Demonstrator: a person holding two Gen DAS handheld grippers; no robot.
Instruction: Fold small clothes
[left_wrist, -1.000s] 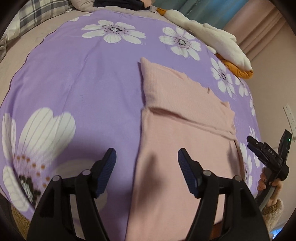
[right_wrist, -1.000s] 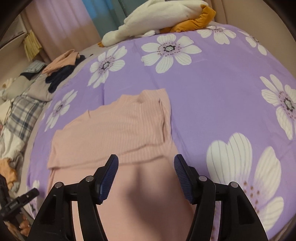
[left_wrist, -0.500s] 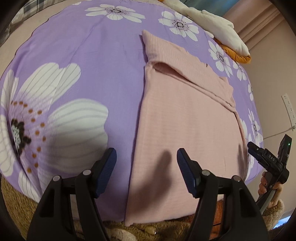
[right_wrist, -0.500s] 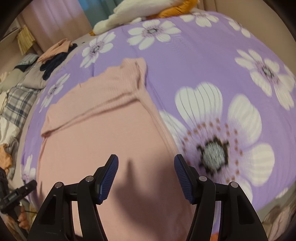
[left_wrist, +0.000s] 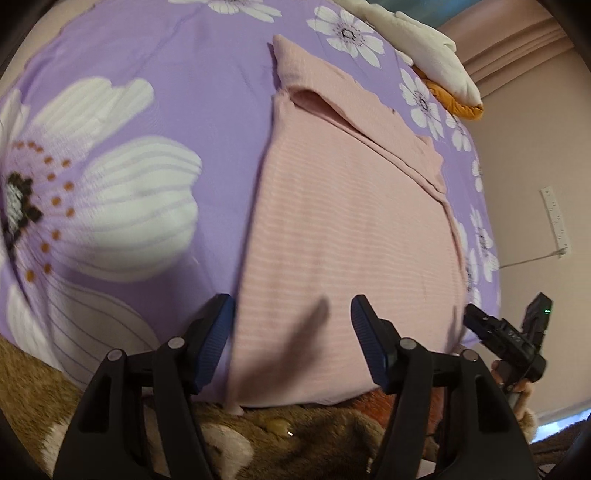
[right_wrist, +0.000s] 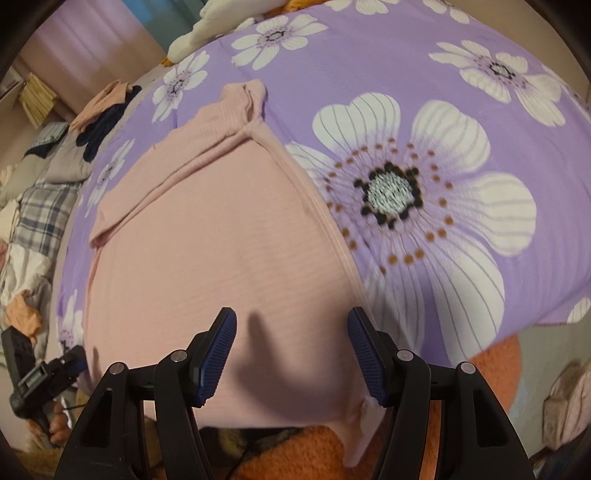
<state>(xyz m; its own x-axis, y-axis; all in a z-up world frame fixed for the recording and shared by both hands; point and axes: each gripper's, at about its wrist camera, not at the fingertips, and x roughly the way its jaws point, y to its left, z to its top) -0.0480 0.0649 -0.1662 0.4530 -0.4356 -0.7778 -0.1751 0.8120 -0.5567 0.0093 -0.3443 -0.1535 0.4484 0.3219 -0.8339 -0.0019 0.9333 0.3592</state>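
While pink top (left_wrist: 343, 236) lies flat | clothes pile (right_wrist: 55, 155) well apart | purple floral sheet (right_wrist: 424, 74) underneath

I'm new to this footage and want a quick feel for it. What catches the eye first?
A pink top lies flat across the middle of a purple bedspread printed with big white flowers, its near hem at the bed's edge. The left claw and right claw both hang open over that hem. Loose clothes pile up along the bed's far left side.
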